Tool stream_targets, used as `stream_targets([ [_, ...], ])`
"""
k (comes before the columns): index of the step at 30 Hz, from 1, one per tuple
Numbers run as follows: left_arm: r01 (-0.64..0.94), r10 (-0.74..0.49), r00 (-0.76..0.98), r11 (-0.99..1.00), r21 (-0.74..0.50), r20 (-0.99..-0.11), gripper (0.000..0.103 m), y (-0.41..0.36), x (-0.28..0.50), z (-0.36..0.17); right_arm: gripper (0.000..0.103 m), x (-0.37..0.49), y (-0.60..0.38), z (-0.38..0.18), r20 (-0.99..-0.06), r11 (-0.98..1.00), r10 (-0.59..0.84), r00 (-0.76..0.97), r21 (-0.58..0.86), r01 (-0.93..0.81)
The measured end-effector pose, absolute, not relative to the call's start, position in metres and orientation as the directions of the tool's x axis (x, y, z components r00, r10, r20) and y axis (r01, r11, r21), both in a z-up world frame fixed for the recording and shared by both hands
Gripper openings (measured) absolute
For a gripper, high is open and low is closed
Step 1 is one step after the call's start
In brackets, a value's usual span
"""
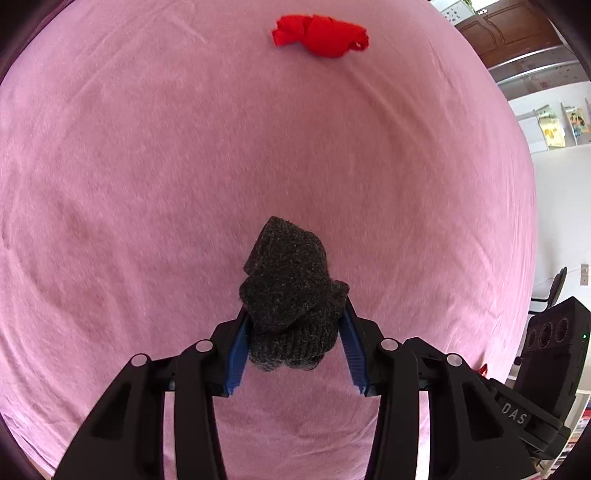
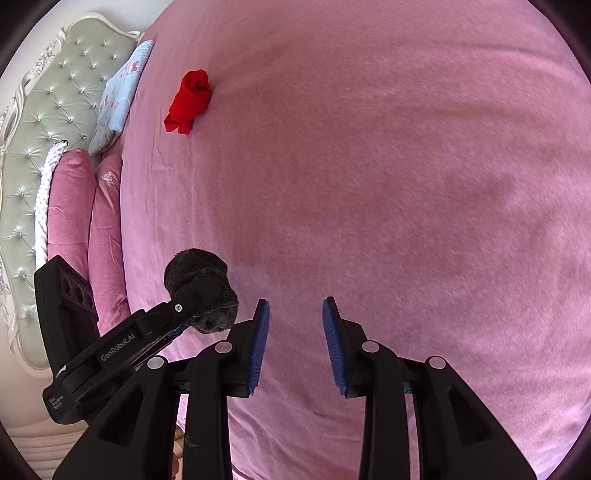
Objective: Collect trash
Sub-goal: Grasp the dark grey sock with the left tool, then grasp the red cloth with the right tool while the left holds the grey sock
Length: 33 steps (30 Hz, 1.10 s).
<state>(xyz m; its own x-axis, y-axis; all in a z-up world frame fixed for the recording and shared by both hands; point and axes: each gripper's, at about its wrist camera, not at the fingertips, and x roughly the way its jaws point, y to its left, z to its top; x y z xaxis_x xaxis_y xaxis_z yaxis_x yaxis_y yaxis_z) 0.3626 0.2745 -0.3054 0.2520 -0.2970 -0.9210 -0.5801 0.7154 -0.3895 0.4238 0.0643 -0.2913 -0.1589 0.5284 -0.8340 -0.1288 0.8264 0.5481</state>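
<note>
My left gripper is clamped on the dark grey sock, low in the frame's centre, above the pink bedsheet. My right gripper hangs parted and empty. The red sock lies at the top of the frame, uncollected; I judge one item picked up and one left.

A speckled charcoal-grey knitted bundle and a bright red cloth on a plain pink bedsheet; pale green tufted headboard, blue floral pillow.
</note>
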Motion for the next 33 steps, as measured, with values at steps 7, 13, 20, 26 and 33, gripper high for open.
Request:
stream_targets([
  [7, -0.598, -0.271, 0.308, 0.691, -0.407, -0.912, 0.045, 0.354, 0.4, -0.299, 0.035, 0.48, 0.142, -0.292, -0.836, 0.813, 0.531, -0.134, 0.548, -0.198],
  [13, -0.587, -0.262, 0.321, 0.7, -0.408, -0.91, 0.045, 0.398, 0.438, -0.3, 0.039, 0.528, 0.199, -0.29, -0.831, 0.804, 0.545, -0.107, 0.555, -0.213],
  [20, -0.592, -0.265, 0.356, 0.678, -0.436, -0.896, 0.045, 0.438, 0.455, -0.3, 0.041, 0.566, 0.239, -0.297, -0.823, 0.802, 0.558, -0.107, 0.568, -0.182],
  [26, -0.608, -0.28, 0.369, 0.649, -0.458, -0.887, 0.045, 0.433, 0.468, -0.308, 0.041, 0.59, 0.254, -0.306, -0.801, 0.795, 0.586, -0.117, 0.597, -0.104],
  [33, -0.623, -0.286, 0.357, 0.636, -0.455, -0.889, 0.045, 0.426, 0.483, -0.319, 0.048, 0.606, 0.271, -0.322, -0.827, 0.828, 0.546, -0.134, 0.557, -0.065],
])
